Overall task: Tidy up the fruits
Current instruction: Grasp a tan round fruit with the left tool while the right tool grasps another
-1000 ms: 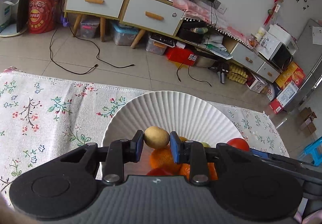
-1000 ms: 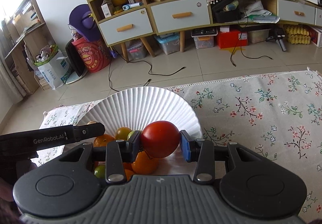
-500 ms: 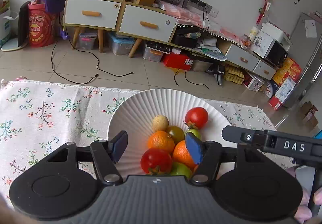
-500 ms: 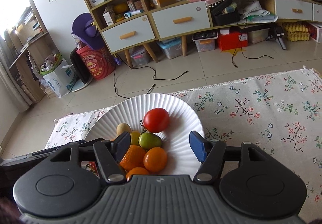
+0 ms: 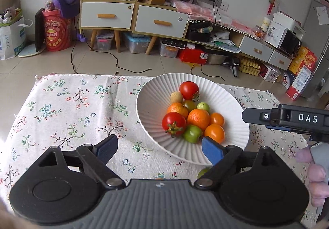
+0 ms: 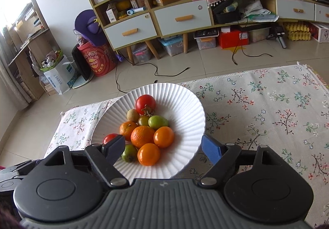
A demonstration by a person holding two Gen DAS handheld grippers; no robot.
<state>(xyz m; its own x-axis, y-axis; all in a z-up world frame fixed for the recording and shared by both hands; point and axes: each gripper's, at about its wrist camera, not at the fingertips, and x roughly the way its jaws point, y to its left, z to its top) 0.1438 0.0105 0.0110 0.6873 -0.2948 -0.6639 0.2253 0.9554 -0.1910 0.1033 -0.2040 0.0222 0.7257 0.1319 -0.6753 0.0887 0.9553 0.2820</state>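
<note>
A white ribbed bowl [image 5: 152,89] [image 6: 189,109] stands on a floral tablecloth [image 5: 67,109]. It holds several fruits: two red tomatoes [image 5: 188,90] [image 5: 174,123], oranges [image 5: 198,118], green fruits [image 5: 192,133] and a small tan fruit [image 5: 176,97]. My left gripper [image 5: 159,149] is open and empty, above the bowl's near edge. My right gripper [image 6: 163,147] is open and empty over the bowl's near side; it also shows in the left wrist view [image 5: 287,118]. A small green fruit [image 5: 203,172] lies on the cloth, half hidden behind my left gripper.
The tablecloth [image 6: 267,109] stretches right of the bowl in the right wrist view and left of it in the left wrist view. Beyond the table's far edge are tiled floor, cables and a drawer cabinet [image 5: 133,16].
Both grippers opened and let go: the left released the tan fruit, the right released a red tomato, both now in the bowl. Both grippers pulled back and up from the bowl.
</note>
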